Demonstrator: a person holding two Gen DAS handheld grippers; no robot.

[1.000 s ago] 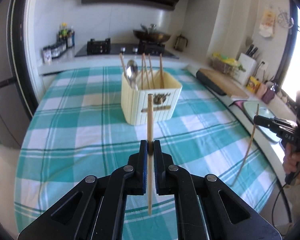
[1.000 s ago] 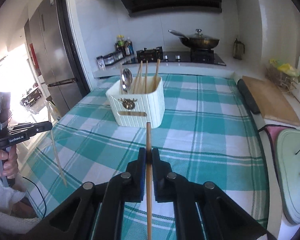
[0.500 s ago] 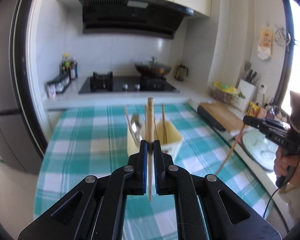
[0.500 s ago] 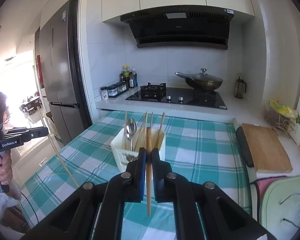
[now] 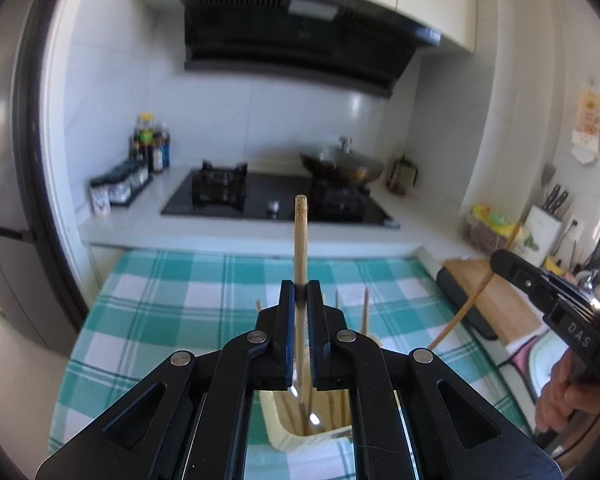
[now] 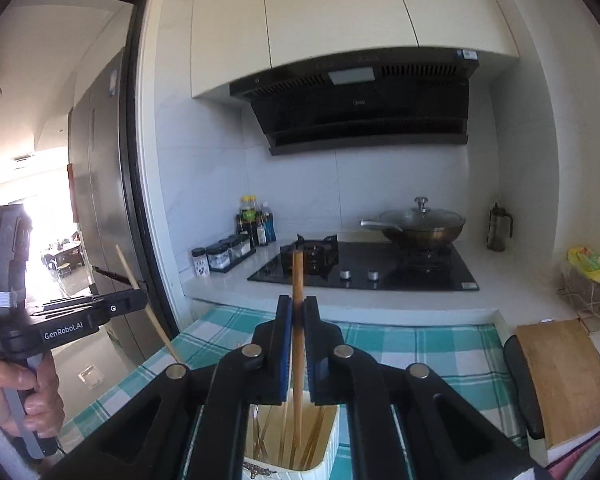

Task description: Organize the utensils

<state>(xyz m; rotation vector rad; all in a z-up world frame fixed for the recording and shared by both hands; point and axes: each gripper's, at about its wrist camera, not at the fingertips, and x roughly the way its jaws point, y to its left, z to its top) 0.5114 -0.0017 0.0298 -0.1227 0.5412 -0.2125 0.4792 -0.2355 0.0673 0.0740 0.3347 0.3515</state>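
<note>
We find ourselves in a home kitchen. A black range hood (image 6: 360, 104) hangs under cream wall cabinets (image 6: 340, 12), above a black glass gas hob (image 6: 364, 264) set into a pale countertop (image 6: 512, 280). 1 lidded wok (image 6: 420, 226) sits on the hob. Sauce bottles (image 6: 256, 220) and a row of spice jars (image 6: 224, 254) stand at the left of the hob against the white tiled wall (image 6: 300, 184). We note a tall steel refrigerator (image 6: 100, 200), a wooden cutting board (image 6: 560, 376), a knife block (image 5: 548, 220) and a table under a teal checked cloth (image 5: 180, 300).
</note>
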